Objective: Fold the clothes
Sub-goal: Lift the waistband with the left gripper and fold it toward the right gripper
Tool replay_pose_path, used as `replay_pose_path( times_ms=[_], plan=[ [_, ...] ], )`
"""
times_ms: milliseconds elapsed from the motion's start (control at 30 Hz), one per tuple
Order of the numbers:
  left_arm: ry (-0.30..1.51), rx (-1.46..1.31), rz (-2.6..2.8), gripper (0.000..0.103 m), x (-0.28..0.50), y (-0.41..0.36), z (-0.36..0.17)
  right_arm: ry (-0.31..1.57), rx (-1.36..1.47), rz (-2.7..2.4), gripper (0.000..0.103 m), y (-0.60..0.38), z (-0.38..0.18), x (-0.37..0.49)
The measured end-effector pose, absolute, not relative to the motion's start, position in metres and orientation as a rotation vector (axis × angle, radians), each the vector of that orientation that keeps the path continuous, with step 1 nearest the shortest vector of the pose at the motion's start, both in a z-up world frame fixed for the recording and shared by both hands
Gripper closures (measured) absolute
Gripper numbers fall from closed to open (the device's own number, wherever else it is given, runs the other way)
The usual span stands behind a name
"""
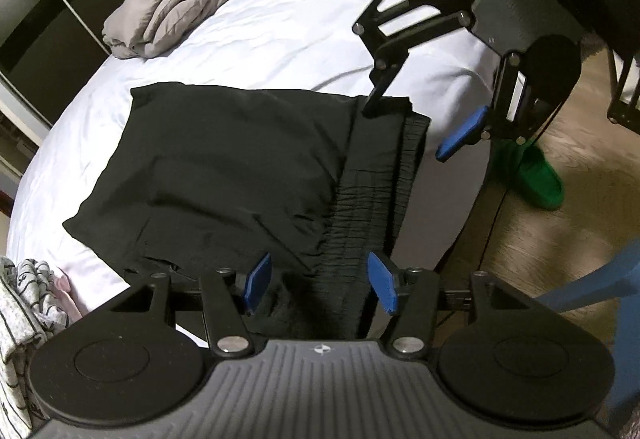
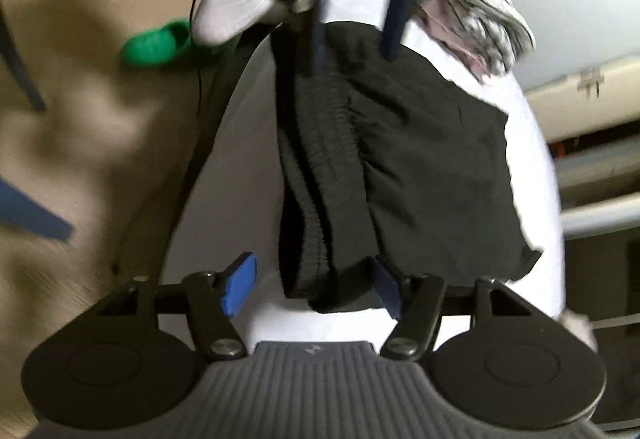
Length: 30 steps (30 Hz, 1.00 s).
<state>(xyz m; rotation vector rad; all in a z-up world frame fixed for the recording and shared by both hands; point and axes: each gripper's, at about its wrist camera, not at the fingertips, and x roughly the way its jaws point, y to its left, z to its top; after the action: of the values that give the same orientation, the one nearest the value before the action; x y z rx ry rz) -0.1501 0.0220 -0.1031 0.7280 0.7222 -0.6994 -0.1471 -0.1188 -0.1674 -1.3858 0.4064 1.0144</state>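
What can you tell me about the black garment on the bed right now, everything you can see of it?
The black garment looks like shorts of thin, matte woven fabric, lying flat and apparently folded on the white bedsheet near the bed's edge. Its gathered, ribbed elastic waistband runs along the edge side. The left gripper and the right gripper are both open, one at each end of the waistband, fingers straddling it. Whether the pads touch the cloth is unclear. Light wrinkles fan out from the waistband.

No readable text in either view.
Only a small white emblem sits on the ribbed grey gripper body (image 1: 320, 349), and it carries no letters or numbers.
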Motion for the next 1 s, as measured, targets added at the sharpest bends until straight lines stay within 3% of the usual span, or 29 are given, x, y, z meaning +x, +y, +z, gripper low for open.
replay_pose_path(
  times_ms=[100, 167, 200, 267, 333, 467, 700, 733, 767, 800, 1000],
  plan=[
    [0.712, 0.738, -0.710, 0.051, -0.152, 0.018, -0.105, 0.383, -1.416, 1.022, 0.039, -0.117, -0.168, -0.143],
    [0.705, 0.745, -0.717, 0.051, -0.153, 0.015, -0.106, 0.395, -1.409, 1.022, 0.049, -0.113, -0.161, -0.140],
    [0.701, 0.748, -0.721, 0.051, -0.154, 0.014, -0.106, 0.401, -1.405, 1.022, 0.060, -0.111, -0.158, -0.139],
    [0.685, 0.753, -0.735, 0.051, -0.157, 0.011, -0.106, 0.415, -1.393, 1.021, 0.062, -0.108, -0.152, -0.134],
    [0.658, 0.770, -0.750, 0.051, -0.162, 0.005, -0.107, 0.450, -1.341, 1.003, 0.074, -0.105, -0.143, -0.122],
    [0.626, 0.852, -0.736, 0.050, -0.169, -0.010, -0.119, 0.574, -1.146, 0.991, 0.086, -0.099, -0.119, -0.092],
    [0.624, 0.997, -0.638, 0.051, -0.175, -0.020, -0.146, 0.693, -0.895, 0.973, 0.087, -0.096, -0.090, -0.049],
    [0.643, 1.000, -0.633, 0.055, -0.173, -0.018, -0.149, 0.698, -0.896, 0.979, 0.087, -0.095, -0.091, -0.048],
    [0.658, 0.983, -0.632, 0.069, -0.171, -0.015, -0.148, 0.701, -0.899, 0.985, 0.087, -0.095, -0.092, -0.048],
    [0.674, 0.966, -0.630, 0.074, -0.168, -0.011, -0.147, 0.699, -0.913, 0.994, 0.087, -0.095, -0.094, -0.051],
    [0.759, 0.854, -0.638, 0.093, -0.148, 0.006, -0.134, 0.664, -0.965, 1.027, 0.084, -0.099, -0.101, -0.064]
  ],
)
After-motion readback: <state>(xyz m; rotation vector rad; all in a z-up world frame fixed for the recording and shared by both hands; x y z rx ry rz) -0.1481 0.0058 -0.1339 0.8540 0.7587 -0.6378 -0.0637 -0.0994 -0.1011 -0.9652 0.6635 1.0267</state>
